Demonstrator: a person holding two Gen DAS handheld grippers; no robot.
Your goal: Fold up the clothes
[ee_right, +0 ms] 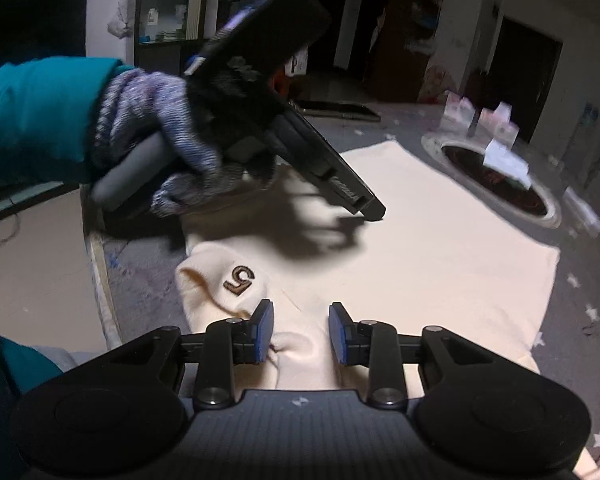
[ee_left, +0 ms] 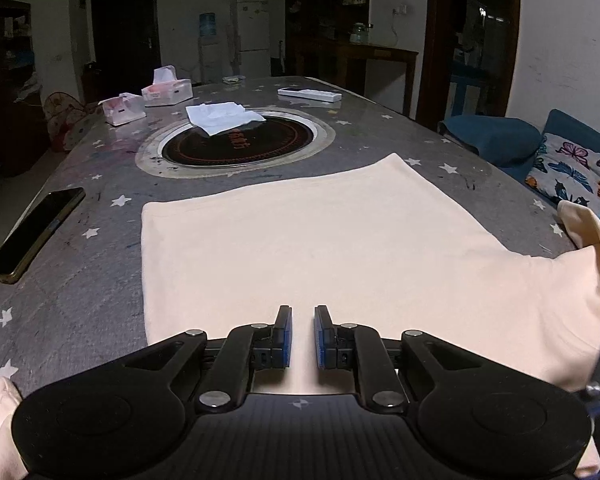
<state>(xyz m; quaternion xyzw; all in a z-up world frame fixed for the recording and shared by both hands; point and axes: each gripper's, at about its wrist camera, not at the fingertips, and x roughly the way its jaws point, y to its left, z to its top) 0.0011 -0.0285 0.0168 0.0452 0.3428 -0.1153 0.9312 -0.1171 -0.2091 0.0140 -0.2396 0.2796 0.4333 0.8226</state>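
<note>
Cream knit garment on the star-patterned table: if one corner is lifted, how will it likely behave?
The cream knit garment probably flops and drapes: its sleeve already curls limply. It seems light, lying thin and flat. It may drag and bunch on the grey star-patterned table rather than slide.

Smooth matt cream cloth shirt [ee_left: 320,240] under the matt black plastic tool [ee_left: 303,338]; beyond, a glossy star-printed bench [ee_left: 380,136].
</note>
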